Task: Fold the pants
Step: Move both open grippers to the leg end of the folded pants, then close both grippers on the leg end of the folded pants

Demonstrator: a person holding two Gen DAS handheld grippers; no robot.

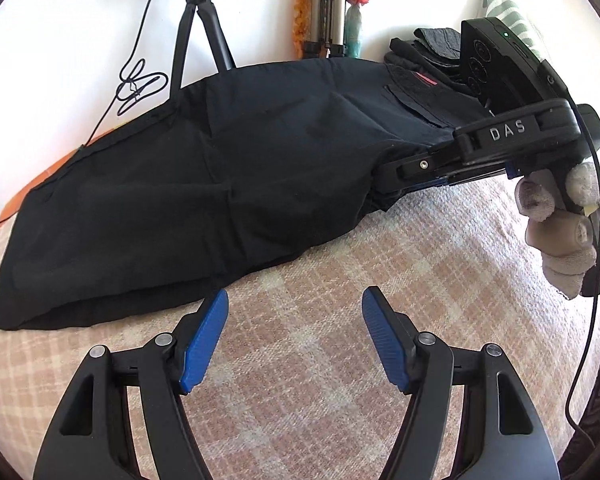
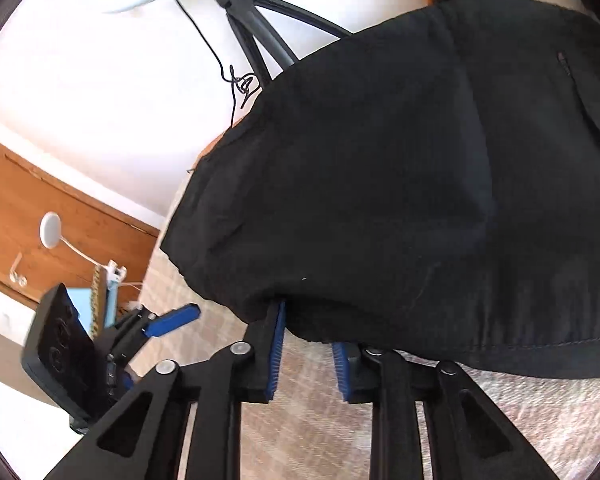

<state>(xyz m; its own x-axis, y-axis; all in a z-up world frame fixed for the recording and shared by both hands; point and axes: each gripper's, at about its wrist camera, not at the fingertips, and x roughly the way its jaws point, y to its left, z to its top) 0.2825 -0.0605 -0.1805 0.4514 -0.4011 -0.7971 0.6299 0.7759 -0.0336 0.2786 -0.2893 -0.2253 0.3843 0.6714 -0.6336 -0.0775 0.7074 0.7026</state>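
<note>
Gripping black pants point(image 1: 188, 184), right gripper point(image 2: 306, 344); left gripper point(image 1: 294, 336) open.

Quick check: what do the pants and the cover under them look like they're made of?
Pants: thin black woven fabric, matte, probably cotton or a synthetic blend; it creases softly and drapes limp. Cover: coarser woven textile in a pink and cream check, with visible weave texture.

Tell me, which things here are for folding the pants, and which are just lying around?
For the job: black pants; right gripper, its fingertips hidden in the pants' edge; left gripper, open over the checked blanket.

Just lying about: tripod; tangled black cable; dark folded clothes; striped cushion.
</note>
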